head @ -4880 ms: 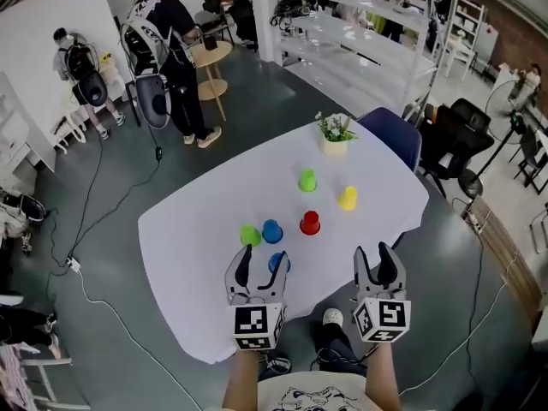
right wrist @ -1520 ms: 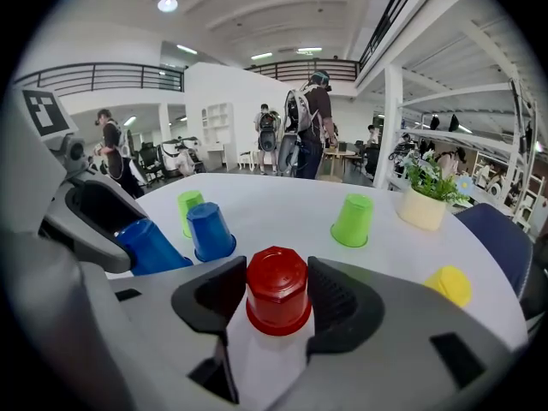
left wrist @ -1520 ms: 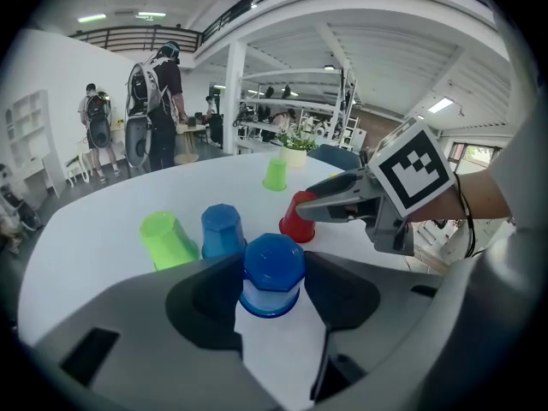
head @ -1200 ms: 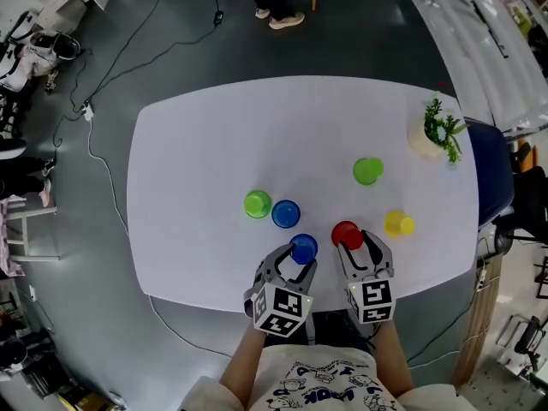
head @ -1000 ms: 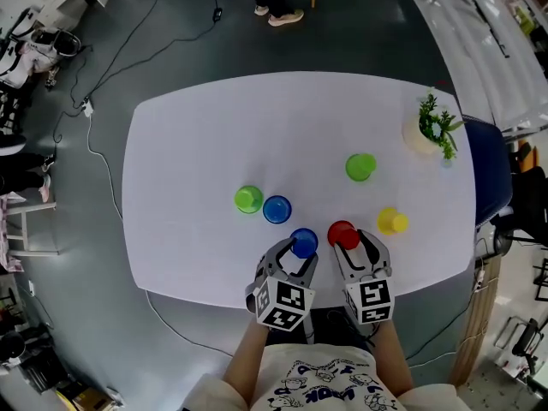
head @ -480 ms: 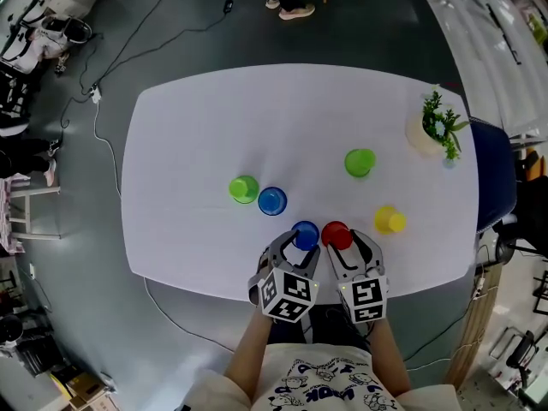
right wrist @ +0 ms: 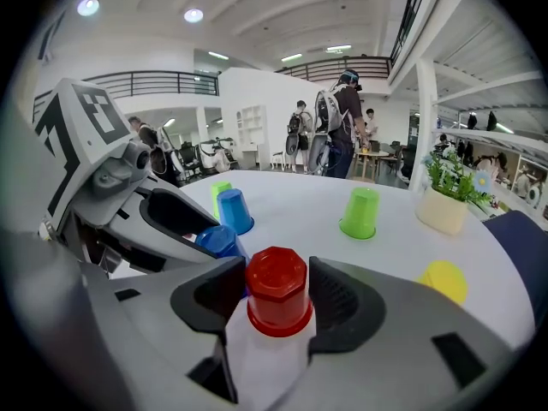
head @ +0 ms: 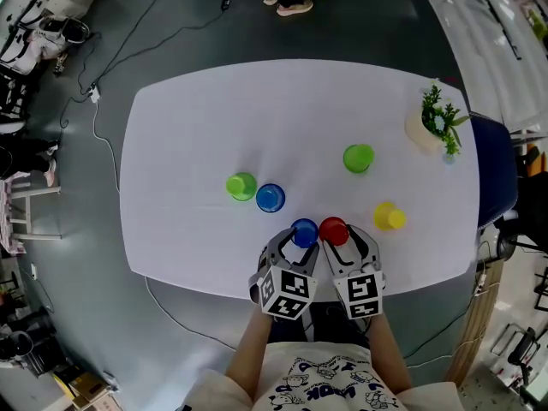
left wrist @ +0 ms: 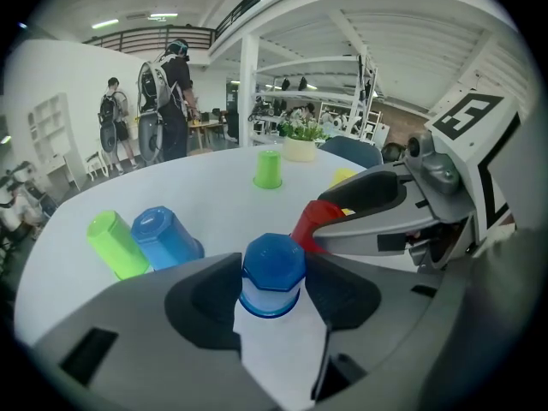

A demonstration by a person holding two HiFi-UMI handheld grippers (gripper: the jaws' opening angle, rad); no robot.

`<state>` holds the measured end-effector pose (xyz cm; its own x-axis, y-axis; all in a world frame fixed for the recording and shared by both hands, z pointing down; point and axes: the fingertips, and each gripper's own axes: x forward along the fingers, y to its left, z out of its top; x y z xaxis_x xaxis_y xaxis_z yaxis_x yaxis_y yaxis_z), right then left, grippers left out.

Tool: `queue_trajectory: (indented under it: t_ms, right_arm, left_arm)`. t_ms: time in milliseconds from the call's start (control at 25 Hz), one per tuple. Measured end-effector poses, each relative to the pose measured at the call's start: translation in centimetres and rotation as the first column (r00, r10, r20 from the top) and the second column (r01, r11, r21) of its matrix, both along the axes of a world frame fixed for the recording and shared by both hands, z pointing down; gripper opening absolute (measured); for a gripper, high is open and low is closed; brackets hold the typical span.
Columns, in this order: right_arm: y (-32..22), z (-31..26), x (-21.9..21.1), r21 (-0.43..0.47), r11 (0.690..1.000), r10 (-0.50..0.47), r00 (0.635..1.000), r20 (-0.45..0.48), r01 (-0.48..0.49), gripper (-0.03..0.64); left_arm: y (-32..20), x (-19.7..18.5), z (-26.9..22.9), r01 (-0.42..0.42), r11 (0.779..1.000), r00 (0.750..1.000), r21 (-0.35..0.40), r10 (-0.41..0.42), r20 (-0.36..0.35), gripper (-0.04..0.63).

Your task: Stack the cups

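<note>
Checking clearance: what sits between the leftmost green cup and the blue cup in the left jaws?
Another blue cup, upside down; the head view shows it.

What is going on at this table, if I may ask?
A person works with two handheld grippers. The left gripper is closed on an upside-down blue cup, the right gripper on a red cup, side by side near the table edge. Nothing is stacked: another blue cup, a yellow cup and two green cups stand singly.

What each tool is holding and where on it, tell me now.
Left tool grips the near blue cup by its side walls, just below the closed upturned end; right tool grips the red cup the same way.
</note>
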<state>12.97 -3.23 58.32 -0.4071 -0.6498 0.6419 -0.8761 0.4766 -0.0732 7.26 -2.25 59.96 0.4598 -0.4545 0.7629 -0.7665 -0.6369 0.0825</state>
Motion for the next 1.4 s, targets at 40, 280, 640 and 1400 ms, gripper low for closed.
queue_trajectory:
  t_ms: [40, 280, 640, 1400]
  right_arm:
    - [0.0, 0.0, 0.1, -0.003, 1.0, 0.007, 1.0, 0.005, -0.007, 0.253]
    - [0.3, -0.2, 0.8, -0.004, 1.0, 0.019, 0.999, 0.026, -0.019, 0.302]
    - [-0.3, -3.4, 3.5, 0.06, 0.987, 0.145, 0.986, 0.088, -0.151, 0.314]
    - [-1.3, -2.7, 13.1, 0.119, 0.881, 0.466, 0.883, -0.056, -0.457, 0.345]
  left_arm:
    - [0.0, 0.0, -0.1, 0.001, 1.0, 1.0, 0.002, -0.001, 0.0, 0.239]
    - [-0.3, -0.3, -1.3, 0.022, 0.999, 0.999, 0.023, -0.022, -0.037, 0.272]
    - [-4.6, -6.7, -5.1, 0.263, 0.956, 0.965, 0.134, -0.257, -0.057, 0.286]
    - [-9.0, -8.7, 0.4, 0.261, 0.964, 0.965, 0.05, -0.261, -0.001, 0.277]
